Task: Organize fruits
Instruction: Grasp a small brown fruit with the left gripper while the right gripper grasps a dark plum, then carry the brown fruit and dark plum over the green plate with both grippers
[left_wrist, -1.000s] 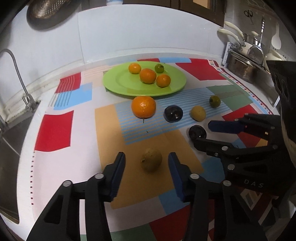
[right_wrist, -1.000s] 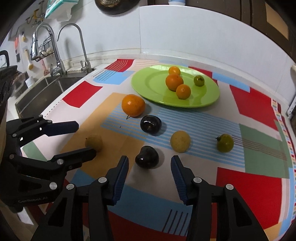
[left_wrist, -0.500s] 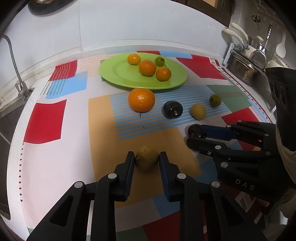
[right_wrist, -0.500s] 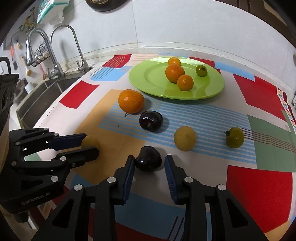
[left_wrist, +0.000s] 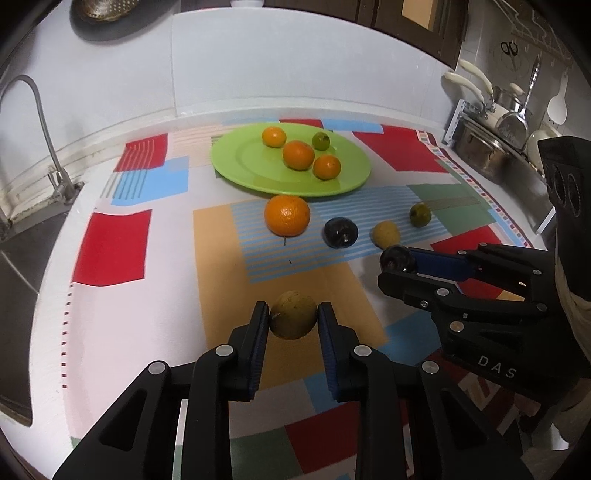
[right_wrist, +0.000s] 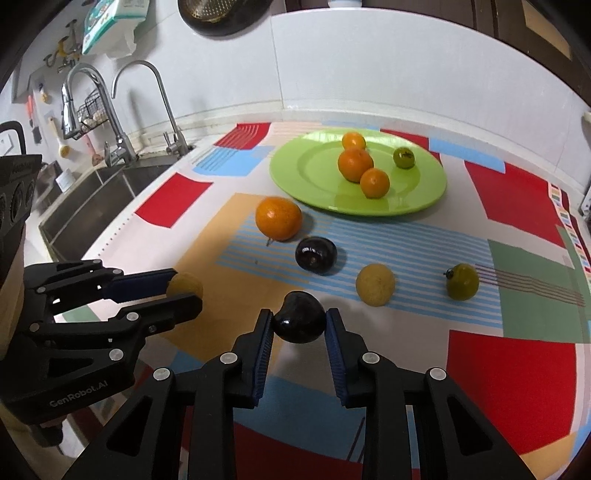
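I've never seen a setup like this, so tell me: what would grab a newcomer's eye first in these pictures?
Probably the two black grippers up front, each clamped on a fruit: the left gripper on a brownish-yellow fruit, the right gripper on a dark plum. Behind them sits a bright green plate with three small oranges and a green fruit, on a colourful patchwork mat. A big orange lies just before the plate.

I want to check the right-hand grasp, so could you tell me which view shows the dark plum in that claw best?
The right wrist view: the dark plum sits centred and close, clamped between the right claw pads, its whole outline visible. The left wrist view shows only its rounded end from the side, the rest hidden by the claw's near finger.
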